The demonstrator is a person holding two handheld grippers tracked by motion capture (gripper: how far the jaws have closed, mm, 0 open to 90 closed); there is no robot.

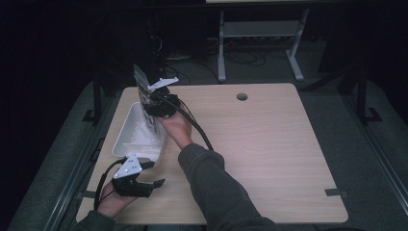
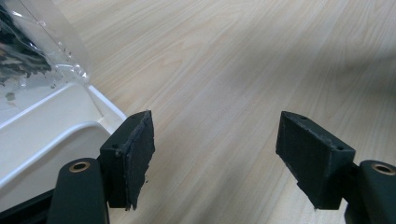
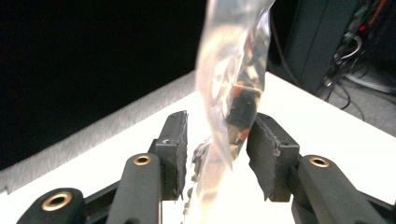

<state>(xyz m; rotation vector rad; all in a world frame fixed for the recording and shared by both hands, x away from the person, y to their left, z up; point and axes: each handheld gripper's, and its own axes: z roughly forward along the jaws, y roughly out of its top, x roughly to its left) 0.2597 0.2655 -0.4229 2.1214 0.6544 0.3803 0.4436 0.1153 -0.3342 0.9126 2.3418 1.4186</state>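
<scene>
white tray (image 1: 126, 129), clear bag (image 3: 233, 79), black claws

From up high, my right gripper (image 1: 155, 98) sits in front of the clear bag (image 1: 142, 84), so most of the bag is covered and I can't make out what's in it (dark bits, some orange, that's all I get up close). In my right gripper view the bag (image 3: 233, 79) runs off the top edge and its lower end is blurred. In my left gripper view the white tray (image 2: 51, 126) is cut off at the left edge, and the bag (image 2: 32, 42) is clipped at that corner too.
</scene>
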